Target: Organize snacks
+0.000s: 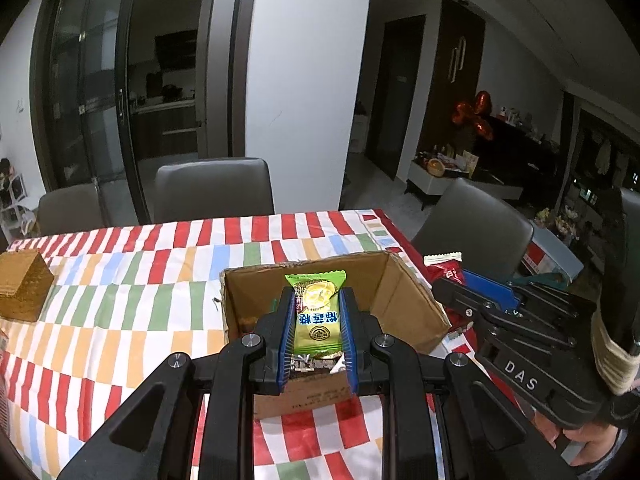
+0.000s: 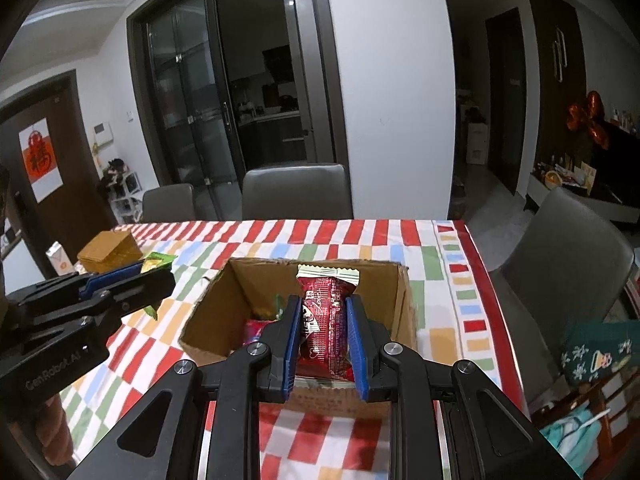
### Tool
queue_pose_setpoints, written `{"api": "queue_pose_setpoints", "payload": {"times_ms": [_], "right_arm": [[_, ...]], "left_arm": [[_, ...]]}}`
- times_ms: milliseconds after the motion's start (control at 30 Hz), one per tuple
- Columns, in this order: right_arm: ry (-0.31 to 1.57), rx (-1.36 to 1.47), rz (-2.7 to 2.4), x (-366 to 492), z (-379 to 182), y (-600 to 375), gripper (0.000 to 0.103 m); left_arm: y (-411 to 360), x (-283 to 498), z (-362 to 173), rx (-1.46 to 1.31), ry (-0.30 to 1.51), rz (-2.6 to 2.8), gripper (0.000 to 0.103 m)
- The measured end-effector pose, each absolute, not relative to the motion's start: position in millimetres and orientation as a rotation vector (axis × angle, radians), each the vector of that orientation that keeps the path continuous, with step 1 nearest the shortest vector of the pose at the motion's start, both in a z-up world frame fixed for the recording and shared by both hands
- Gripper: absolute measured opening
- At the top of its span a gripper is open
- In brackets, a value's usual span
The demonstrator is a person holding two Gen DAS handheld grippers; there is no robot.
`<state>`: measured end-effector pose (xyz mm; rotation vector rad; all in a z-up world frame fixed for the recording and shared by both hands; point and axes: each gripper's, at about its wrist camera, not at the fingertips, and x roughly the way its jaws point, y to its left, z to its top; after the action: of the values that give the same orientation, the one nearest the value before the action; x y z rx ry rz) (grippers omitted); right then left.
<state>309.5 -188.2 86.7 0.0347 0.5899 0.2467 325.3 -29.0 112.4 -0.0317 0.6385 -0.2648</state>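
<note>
My left gripper [image 1: 316, 300] is shut on a green snack packet [image 1: 318, 316], held upright over the open cardboard box [image 1: 412, 300]. My right gripper [image 2: 323, 308] is shut on a red snack packet [image 2: 326, 320], which stands above the same cardboard box [image 2: 248, 280]. More wrappers lie in the box's bottom, mostly hidden by the fingers. In the left wrist view the right gripper [image 1: 460, 286] reaches in from the right with the red packet [image 1: 446, 270]. The left gripper [image 2: 160, 276] shows at the left of the right wrist view, with the green packet [image 2: 158, 262].
The box stands on a table under a checked red, green and blue cloth [image 1: 120, 300]. A woven brown box [image 1: 24, 284] sits at the table's left. Grey chairs [image 1: 212, 188] stand along the far side, and another chair [image 2: 568, 264] at the right end.
</note>
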Motion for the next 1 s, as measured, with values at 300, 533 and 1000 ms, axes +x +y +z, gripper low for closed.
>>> {"api": "queue_pose_setpoints", "payload": {"times_ms": [300,533,1000], "right_arm": [[0.616,0.002,0.224,343,90,-181,0.024],[0.618,0.002,0.169,352,86,-183,0.044],[0.528,-0.027,0.161,268,90,-189,0.062]], "left_arm": [[-35,359,103,0.009,0.688,-0.232,0.026],[-31,346,108,0.058,0.64,-0.162,0.043],[-20,262,108,0.074,0.523,-0.101,0.063]]}}
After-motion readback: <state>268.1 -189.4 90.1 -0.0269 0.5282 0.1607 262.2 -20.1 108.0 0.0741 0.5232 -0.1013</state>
